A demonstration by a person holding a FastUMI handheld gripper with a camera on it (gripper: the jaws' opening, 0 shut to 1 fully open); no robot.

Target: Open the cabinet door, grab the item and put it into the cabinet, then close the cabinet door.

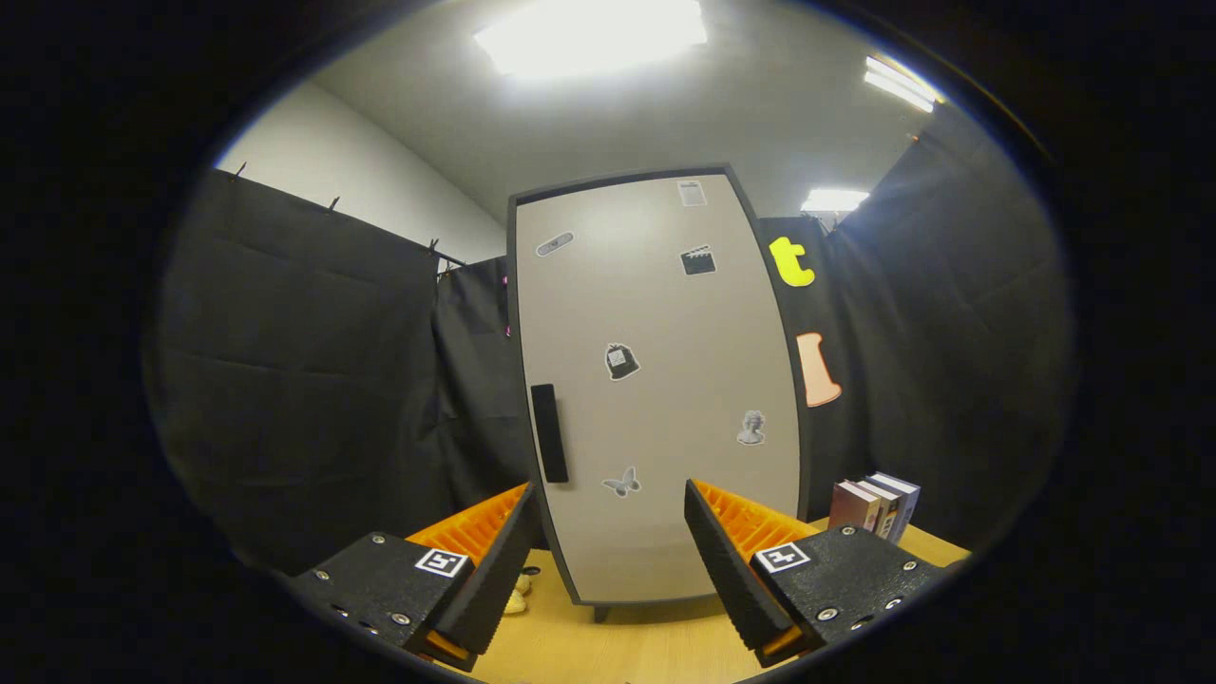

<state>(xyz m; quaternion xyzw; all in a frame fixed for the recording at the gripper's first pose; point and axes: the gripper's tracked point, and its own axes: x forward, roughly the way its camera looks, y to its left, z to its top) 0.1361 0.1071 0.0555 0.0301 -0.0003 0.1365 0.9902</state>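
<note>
A tall grey cabinet [655, 380] stands upright on the wooden table [646, 646], just ahead of my fingers. Its door is shut and carries several small stickers. A dark vertical handle [549, 432] sits on the door's left edge, above my left finger. My gripper [613, 518] is open, with nothing between the fingers, and the door's lower part shows in the gap. A small pale item [518, 594] lies on the table left of the cabinet's foot, mostly hidden behind my left finger.
A few books [874, 505] stand upright on the table to the right of the cabinet. Black cloth walls close in the booth on both sides and behind the cabinet.
</note>
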